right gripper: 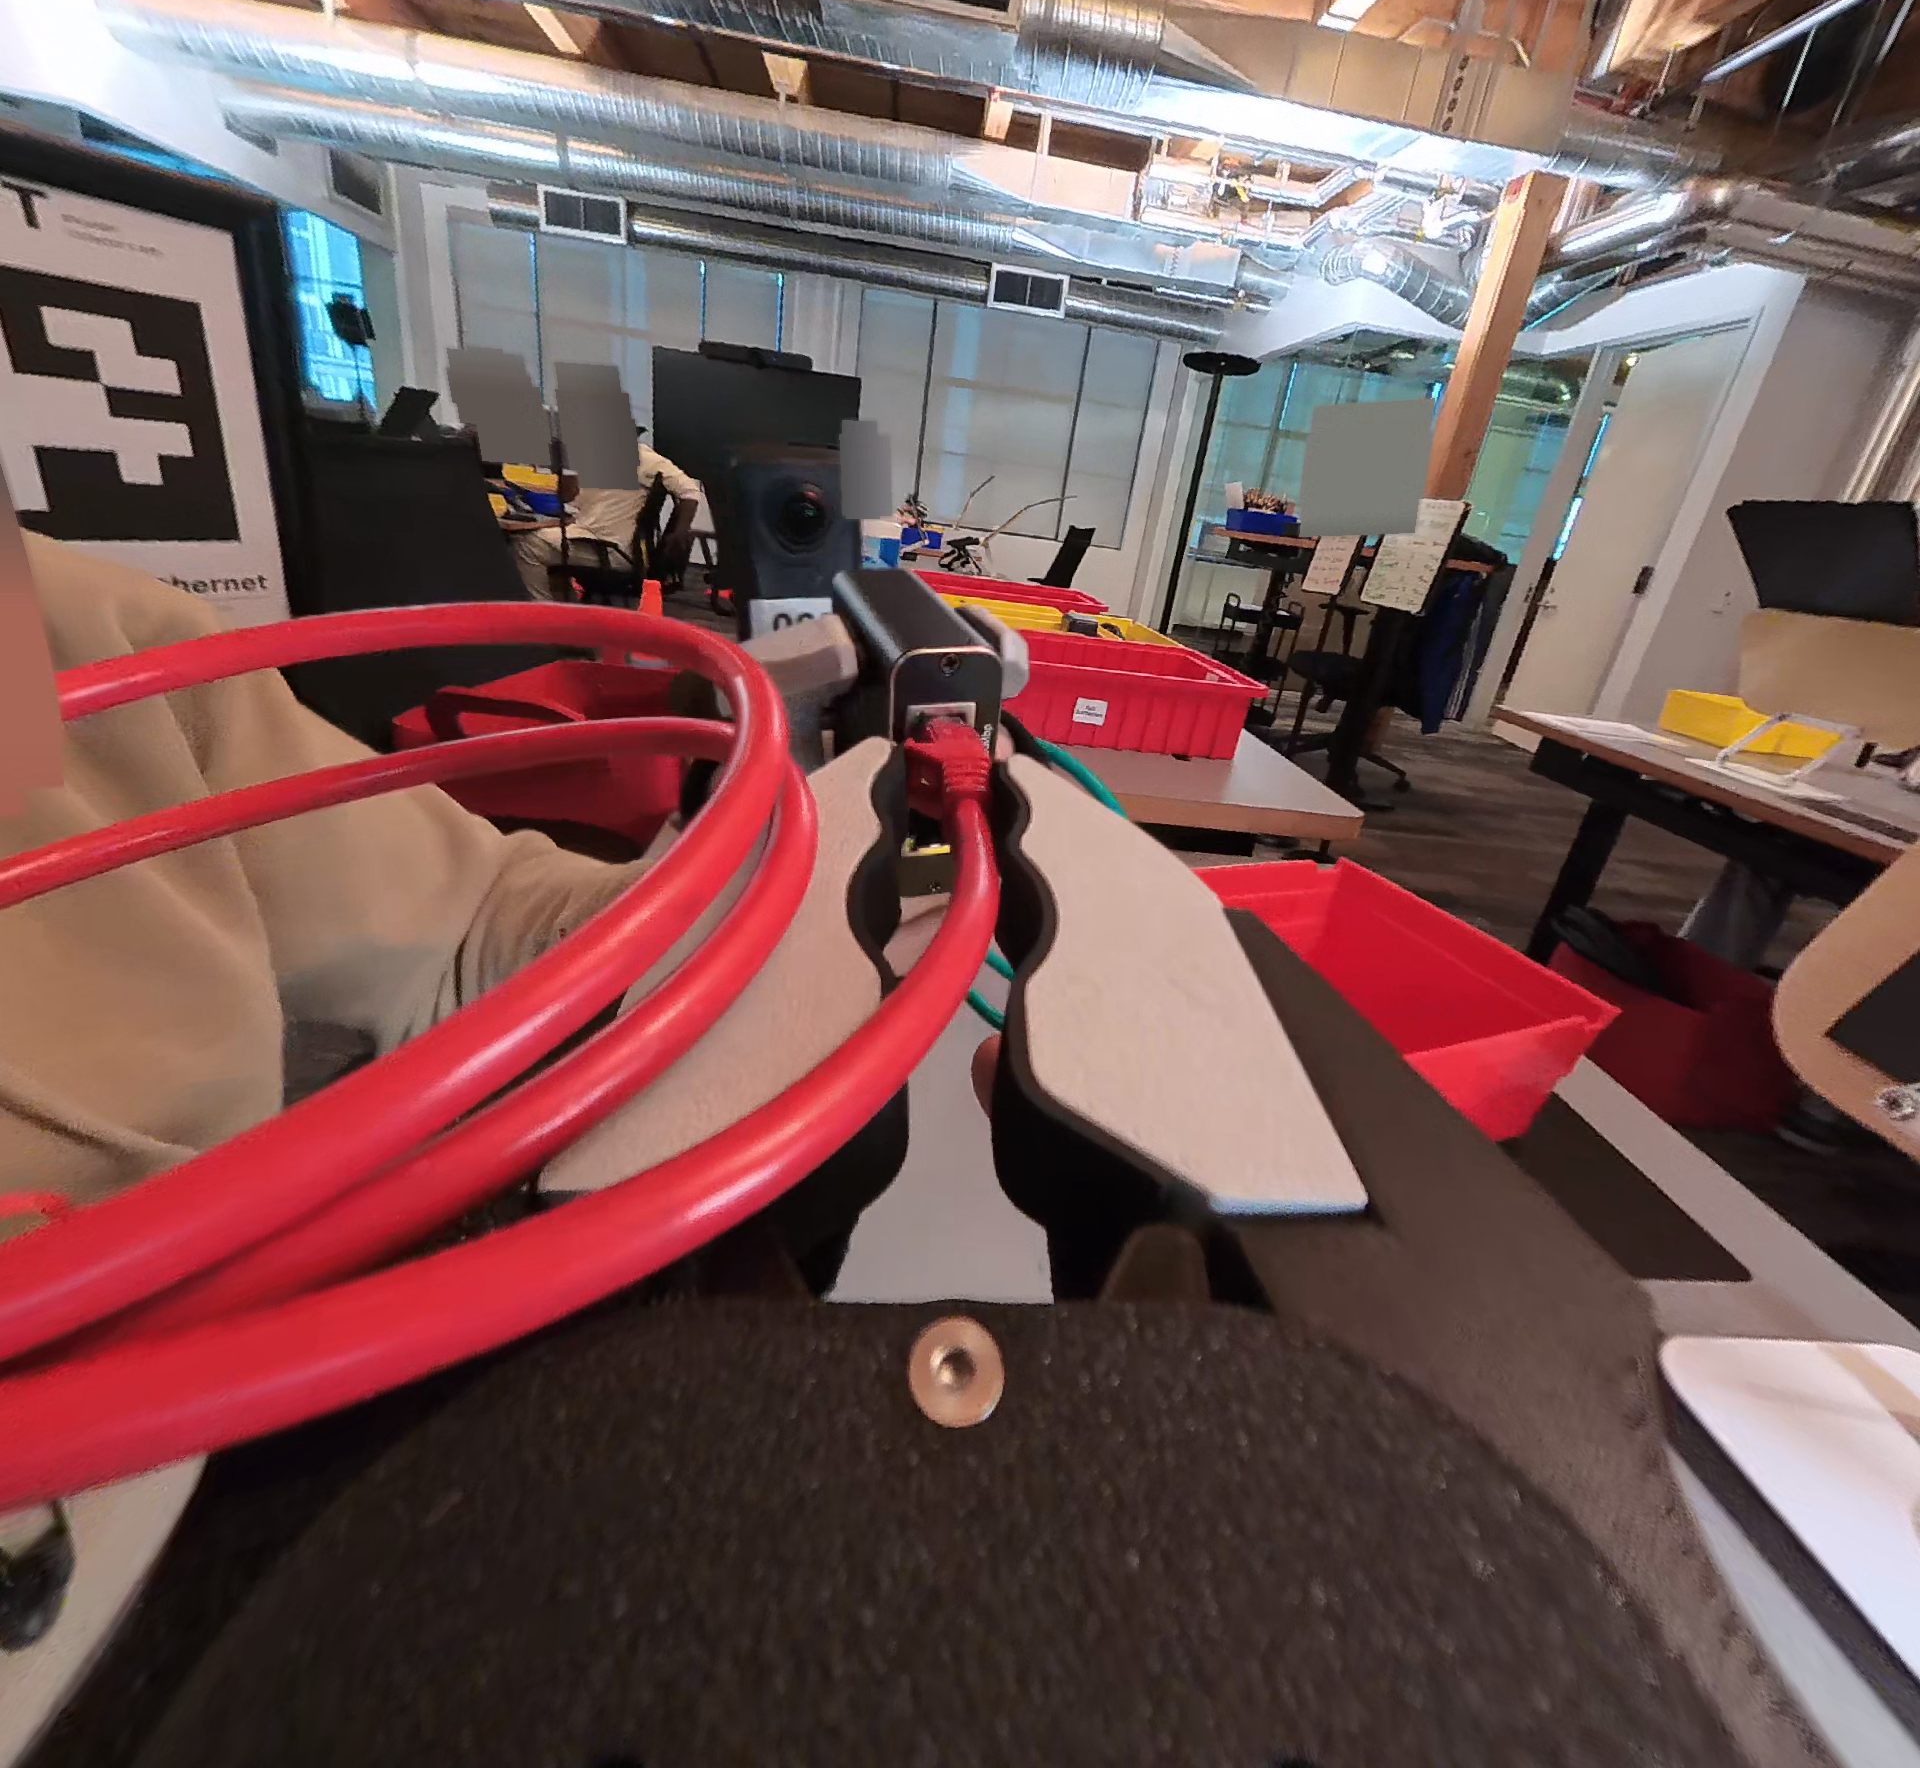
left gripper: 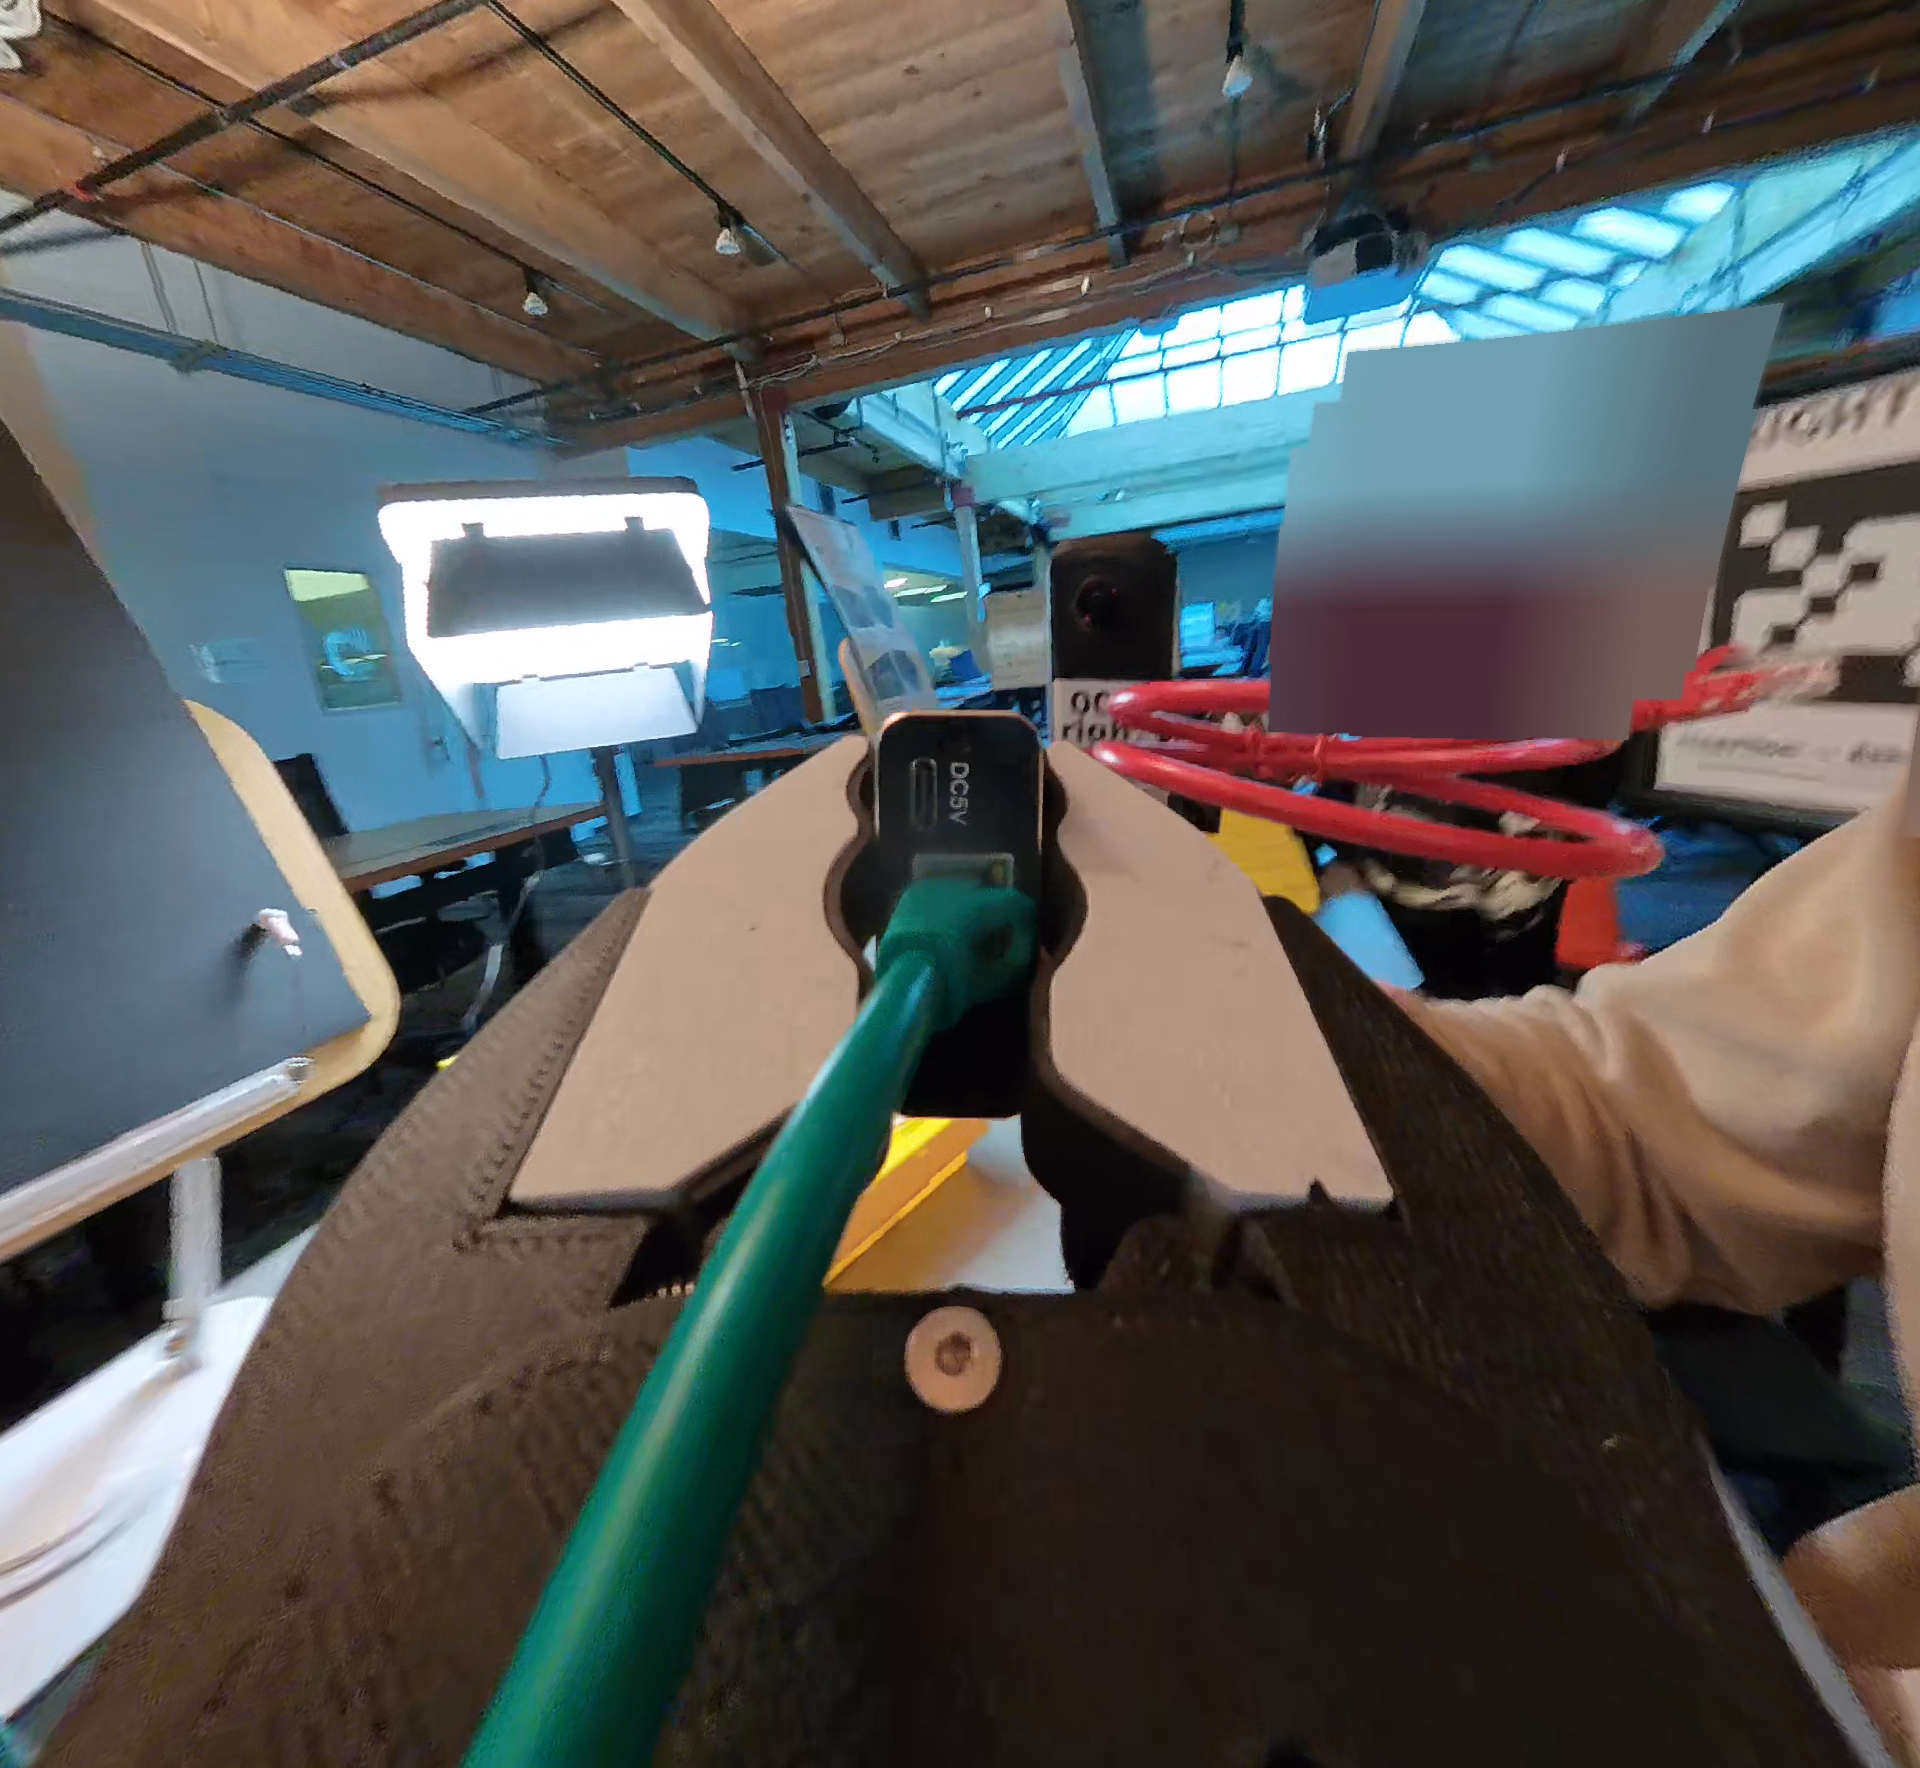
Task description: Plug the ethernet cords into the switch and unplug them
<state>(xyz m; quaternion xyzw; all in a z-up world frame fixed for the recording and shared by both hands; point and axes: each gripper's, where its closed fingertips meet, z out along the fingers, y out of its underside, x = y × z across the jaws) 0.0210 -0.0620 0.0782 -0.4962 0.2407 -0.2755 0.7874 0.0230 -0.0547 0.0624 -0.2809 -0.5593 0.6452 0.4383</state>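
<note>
In the left wrist view my left gripper (left gripper: 956,762) is shut on a small black switch (left gripper: 956,814) and holds it up in the air. A green ethernet cord (left gripper: 790,1199) is plugged into the port facing this camera. A red coiled cord (left gripper: 1382,783) hangs beyond it, with one loose plug (left gripper: 1756,684) at the far right. In the right wrist view my right gripper (right gripper: 945,768) is shut on the red plug (right gripper: 943,773), which sits in a port of the switch (right gripper: 940,669). The red cord (right gripper: 520,1043) loops off to the left. The left gripper's fingers (right gripper: 805,658) clamp the switch from behind.
A person's beige sleeve (right gripper: 156,887) lies close on the left, under the red loops. Red bins (right gripper: 1434,980) stand on tables to the right. A black camera on a stand (right gripper: 795,513) is behind the switch. A bright studio light (left gripper: 561,606) stands far left. Left and right tips are no more than a few centimetres apart.
</note>
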